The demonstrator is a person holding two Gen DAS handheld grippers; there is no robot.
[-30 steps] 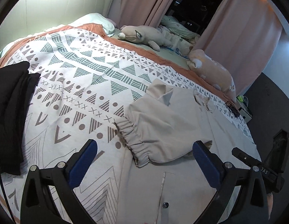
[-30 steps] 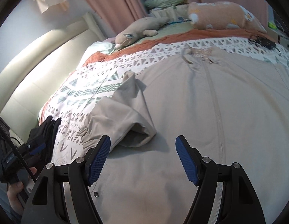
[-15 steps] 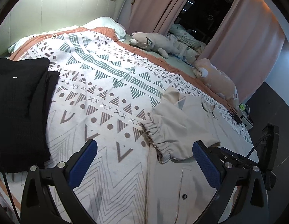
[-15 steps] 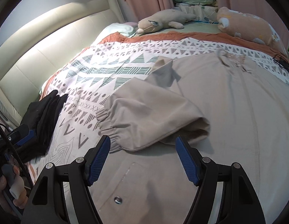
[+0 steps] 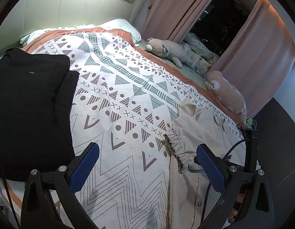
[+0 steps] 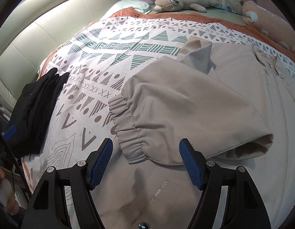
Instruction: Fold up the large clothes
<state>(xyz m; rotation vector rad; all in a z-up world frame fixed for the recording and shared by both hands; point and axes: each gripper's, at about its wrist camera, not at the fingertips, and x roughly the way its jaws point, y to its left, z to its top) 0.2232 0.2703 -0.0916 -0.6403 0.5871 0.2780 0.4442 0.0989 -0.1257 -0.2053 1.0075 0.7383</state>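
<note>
Beige jacket [image 6: 214, 103] lies spread on the bed [image 6: 117, 38], sleeve folded across its body; probably soft, light, slippery-ish, will drape. Best hold: elastic cuff [image 6: 128, 129] at 12 o'clock of right tool [image 6: 145, 161], jaws apart, empty; left tool [image 5: 147, 169] likewise apart.

Warm indoor light falls brightest on the padded headboard [image 5: 71, 5], while the window [image 5: 214, 30] is black (night outside). Both fisheye views bend strongly toward dark, vignetted rims. Focus is sharp, shadows soft.
</note>
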